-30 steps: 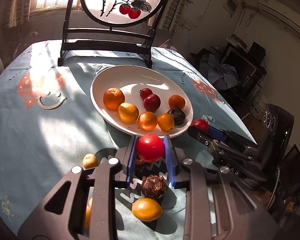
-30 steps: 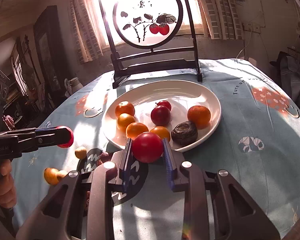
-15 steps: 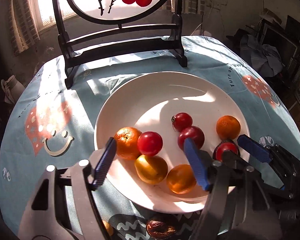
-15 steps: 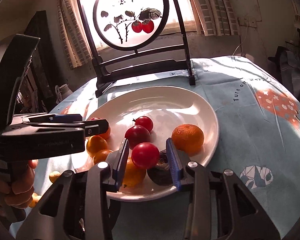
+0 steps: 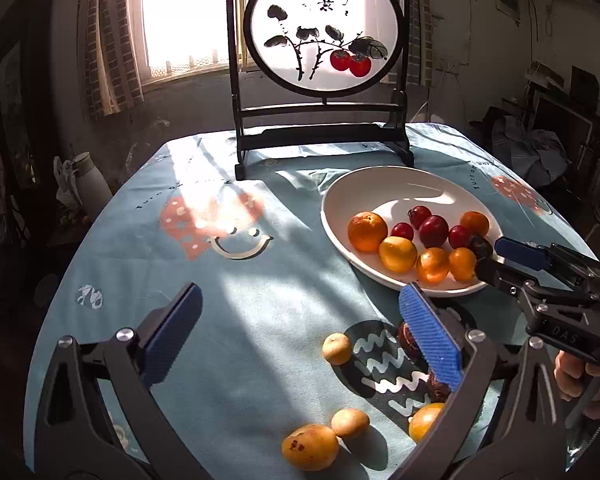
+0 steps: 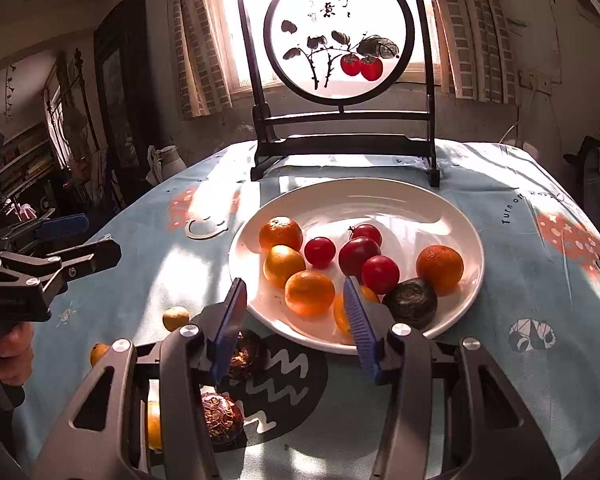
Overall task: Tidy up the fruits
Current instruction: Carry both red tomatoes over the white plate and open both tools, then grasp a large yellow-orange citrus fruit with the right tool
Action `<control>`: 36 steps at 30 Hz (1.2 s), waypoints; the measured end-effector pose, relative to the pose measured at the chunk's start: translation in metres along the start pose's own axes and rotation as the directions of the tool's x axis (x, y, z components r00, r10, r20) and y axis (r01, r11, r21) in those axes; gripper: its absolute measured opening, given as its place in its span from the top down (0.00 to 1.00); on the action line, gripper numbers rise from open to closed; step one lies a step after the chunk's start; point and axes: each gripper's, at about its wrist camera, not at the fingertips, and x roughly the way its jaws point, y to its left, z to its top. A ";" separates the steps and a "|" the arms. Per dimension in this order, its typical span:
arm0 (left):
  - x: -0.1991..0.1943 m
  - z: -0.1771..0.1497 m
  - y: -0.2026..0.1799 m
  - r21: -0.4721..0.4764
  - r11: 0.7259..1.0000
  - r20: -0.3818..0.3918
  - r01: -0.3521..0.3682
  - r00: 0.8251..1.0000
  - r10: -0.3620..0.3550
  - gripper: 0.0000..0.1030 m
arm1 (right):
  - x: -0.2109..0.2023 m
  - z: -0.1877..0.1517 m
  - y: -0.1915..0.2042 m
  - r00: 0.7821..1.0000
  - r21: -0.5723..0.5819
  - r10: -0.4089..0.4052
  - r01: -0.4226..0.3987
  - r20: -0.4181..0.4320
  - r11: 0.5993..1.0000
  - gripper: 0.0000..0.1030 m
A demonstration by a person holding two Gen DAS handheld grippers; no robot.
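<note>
Left wrist view alone catching the loose fruit by the near table edge: a yellow fruit (image 5: pixel 310 446) touching a paler one (image 5: pixel 350 423). Right wrist view alone showing the whole white plate (image 6: pixel 400 196), loaded with oranges and red fruits, one dark fruit (image 6: pixel 410 302) at its near rim. Left gripper (image 5: pixel 300 334) just spread wide, nothing between. Right gripper (image 6: pixel 296 326) just parted, empty, over the plate's near rim.

Harsh window backlight, perhaps blown-out
</note>
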 end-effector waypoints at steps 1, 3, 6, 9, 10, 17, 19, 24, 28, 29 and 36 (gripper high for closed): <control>0.002 -0.006 0.010 -0.035 0.999 -0.005 -0.006 1.000 0.005 0.02 | -0.003 -0.002 0.003 1.000 0.006 0.009 -0.009 -0.002 1.000 0.49; 0.013 -0.016 0.028 -0.110 0.993 -0.067 -0.051 0.997 0.044 0.02 | -0.009 -0.006 0.010 0.999 0.018 0.031 -0.031 -0.009 0.999 0.46; 0.020 -0.022 0.043 -0.163 0.978 -0.109 -0.129 0.988 0.112 0.02 | -0.014 -0.016 0.024 0.997 0.018 0.059 -0.059 -0.050 0.998 0.46; 0.021 -0.024 0.053 -0.201 0.968 -0.131 -0.152 0.983 0.127 0.02 | -0.012 -0.031 0.039 0.988 -0.001 0.079 -0.079 -0.130 0.997 0.46; 0.019 -0.024 0.056 -0.212 0.966 -0.132 -0.149 0.984 0.122 0.02 | -0.010 -0.037 0.044 0.982 -0.014 0.096 -0.100 -0.163 0.995 0.46; 0.017 -0.027 0.064 -0.260 0.958 -0.153 -0.121 0.985 0.083 0.02 | -0.014 -0.050 0.078 0.978 -0.175 0.112 -0.143 -0.176 0.974 0.46; 0.015 -0.028 0.063 -0.260 0.959 -0.151 -0.117 0.985 0.079 0.02 | -0.015 -0.053 0.087 0.981 -0.238 0.105 -0.143 -0.164 0.961 0.46; 0.010 -0.029 0.060 -0.244 0.962 -0.134 -0.119 0.987 0.088 0.02 | -0.009 -0.065 0.103 0.981 -0.367 0.084 -0.144 -0.174 0.919 0.51; 0.008 -0.031 0.064 -0.259 0.958 -0.137 -0.119 0.987 0.085 0.02 | -0.003 -0.069 0.112 0.976 -0.423 0.074 -0.157 -0.207 0.893 0.53; 0.009 -0.031 0.065 -0.265 0.957 -0.139 -0.117 0.987 0.082 0.02 | 0.000 -0.071 0.114 0.975 -0.437 0.055 -0.148 -0.217 0.887 0.53; 0.005 -0.033 0.067 -0.262 0.957 -0.132 -0.121 0.987 0.089 0.02 | 0.011 -0.074 0.115 0.970 -0.462 0.000 -0.115 -0.242 0.879 0.62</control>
